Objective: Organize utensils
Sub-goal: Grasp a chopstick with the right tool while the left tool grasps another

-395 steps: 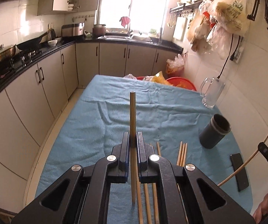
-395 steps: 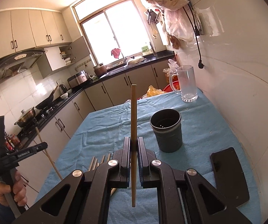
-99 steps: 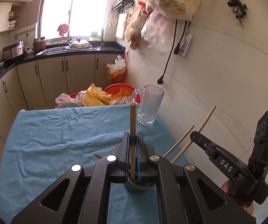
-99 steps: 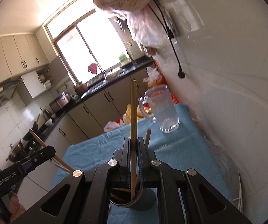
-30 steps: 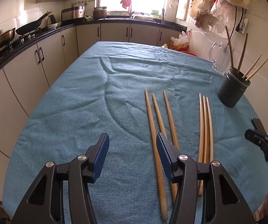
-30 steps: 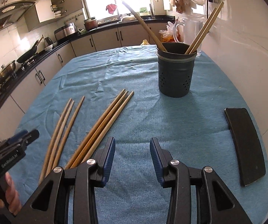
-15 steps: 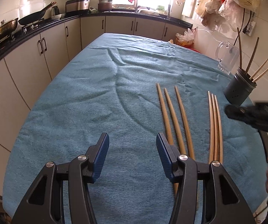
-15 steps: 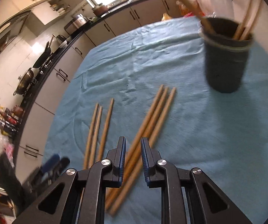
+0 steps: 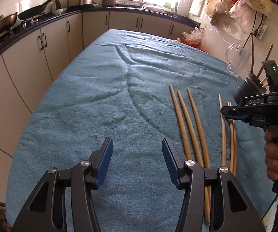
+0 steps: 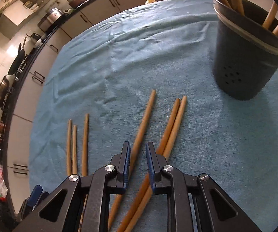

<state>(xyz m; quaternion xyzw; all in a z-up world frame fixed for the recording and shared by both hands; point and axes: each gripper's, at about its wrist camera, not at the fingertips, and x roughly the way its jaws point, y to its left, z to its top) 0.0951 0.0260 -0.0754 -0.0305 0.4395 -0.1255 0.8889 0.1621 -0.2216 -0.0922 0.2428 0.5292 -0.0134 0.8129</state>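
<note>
Several wooden chopsticks lie on the blue cloth: one group of three [image 9: 189, 123] and a second group of three [image 9: 228, 131]. A dark holder [image 10: 249, 58] with several chopsticks standing in it sits at the right; it also shows in the left wrist view [image 9: 250, 88]. My right gripper [image 10: 138, 150] is low over the cloth, its jaws partly open around the single chopstick [image 10: 140, 133] of the second group, not closed on it. It appears in the left wrist view [image 9: 226, 112]. My left gripper [image 9: 137, 154] is wide open and empty, left of the first group.
A glass mug [image 9: 236, 60] stands beyond the holder near the tiled wall. The table's left edge [image 9: 48, 94] drops toward kitchen cabinets. Plastic bags hang on the wall at upper right [image 9: 241, 2].
My right gripper has dropped closer to the cloth, and one chopstick now lies between its narrowed jaws, apart from the other two. The left gripper has drifted slightly and stays open.
</note>
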